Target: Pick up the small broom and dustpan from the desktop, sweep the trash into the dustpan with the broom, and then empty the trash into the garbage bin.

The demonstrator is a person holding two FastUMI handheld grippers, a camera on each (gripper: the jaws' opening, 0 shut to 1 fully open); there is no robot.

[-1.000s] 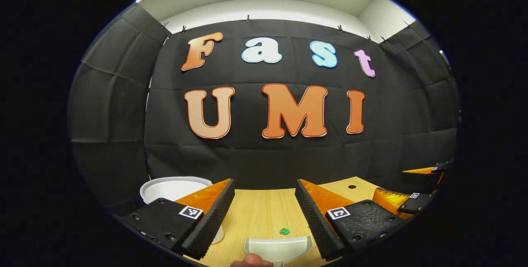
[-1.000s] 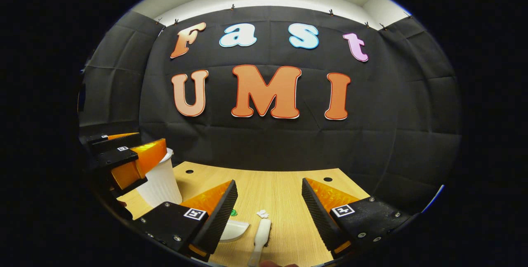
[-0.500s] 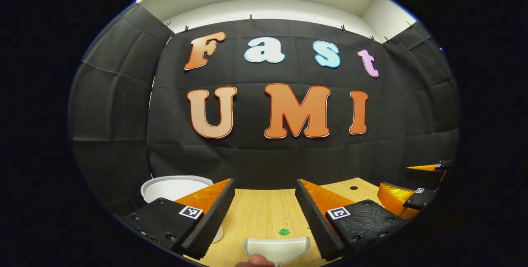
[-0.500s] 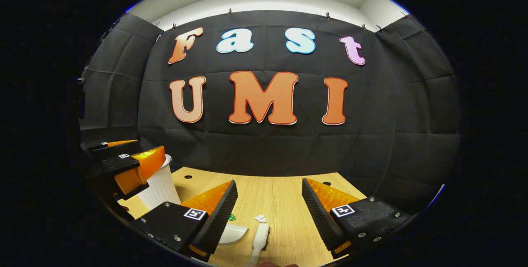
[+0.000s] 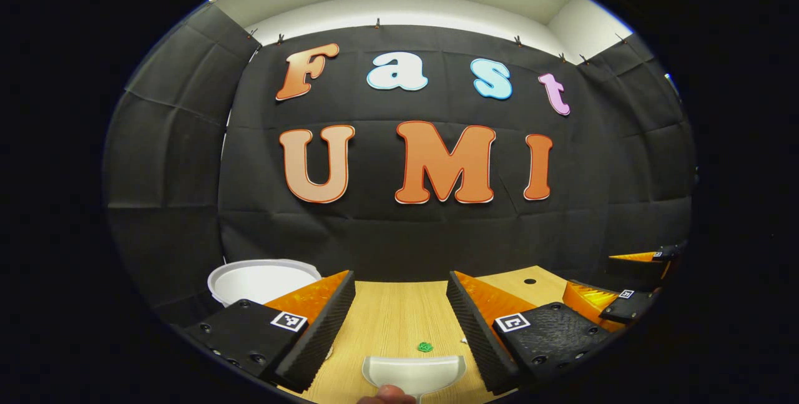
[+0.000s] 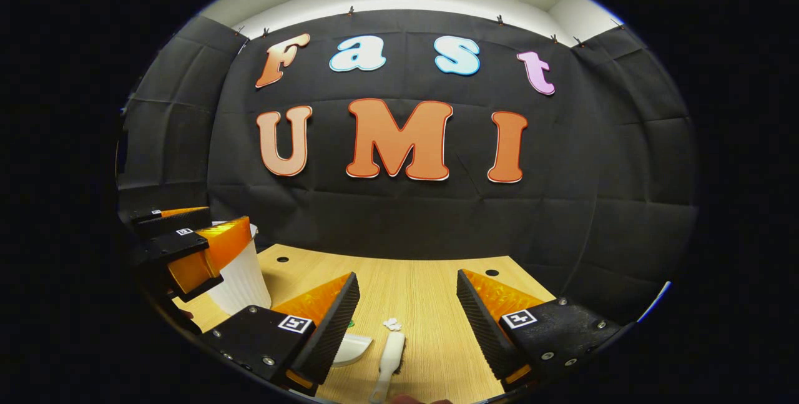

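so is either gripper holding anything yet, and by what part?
Nothing is held. The left gripper is open above the dustpan; the right gripper is open above the broom. Both lie on the desktop.

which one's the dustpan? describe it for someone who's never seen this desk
On the wooden desk, look at the near edge, ahead of the left gripper. The dustpan is the pale, shallow scoop lying flat there, just behind a tiny green scrap; the white ribbed bin stands upright instead.

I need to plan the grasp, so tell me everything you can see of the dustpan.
The dustpan is a small white scoop, plastic by its look, lying flat on the wooden desktop, ahead of and between the left gripper's open fingers. Green trash lies just beyond it, apart. A fingertip overlaps its near edge.
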